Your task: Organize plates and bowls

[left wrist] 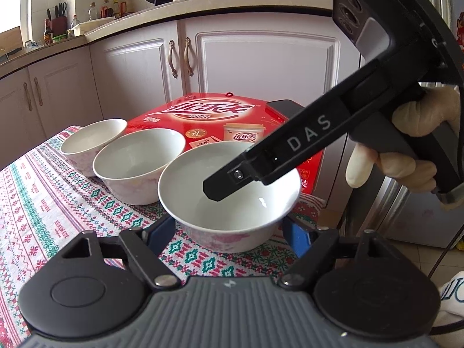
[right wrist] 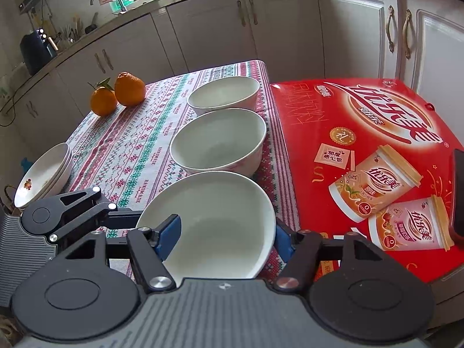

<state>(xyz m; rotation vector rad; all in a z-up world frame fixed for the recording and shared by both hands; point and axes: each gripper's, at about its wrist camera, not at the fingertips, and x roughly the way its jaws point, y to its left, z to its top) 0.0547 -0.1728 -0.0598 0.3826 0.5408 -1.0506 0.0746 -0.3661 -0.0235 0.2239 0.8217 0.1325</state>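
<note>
Three white bowls stand in a row on the patterned tablecloth. My left gripper has its blue fingers against both sides of the nearest bowl, low on its outer wall. My right gripper reaches down over the same bowl. One of its fingers is inside the bowl and the other sits outside the right wall, with a wide gap left inside. Seen from the left wrist, that inner finger hangs over the bowl's middle. The middle bowl and the far bowl are untouched.
A red gift box lies right beside the bowls, with a dark object on it. Stacked shallow plates sit at the table's left edge and two oranges at the far corner. A gloved hand holds the right gripper. Cabinets stand behind.
</note>
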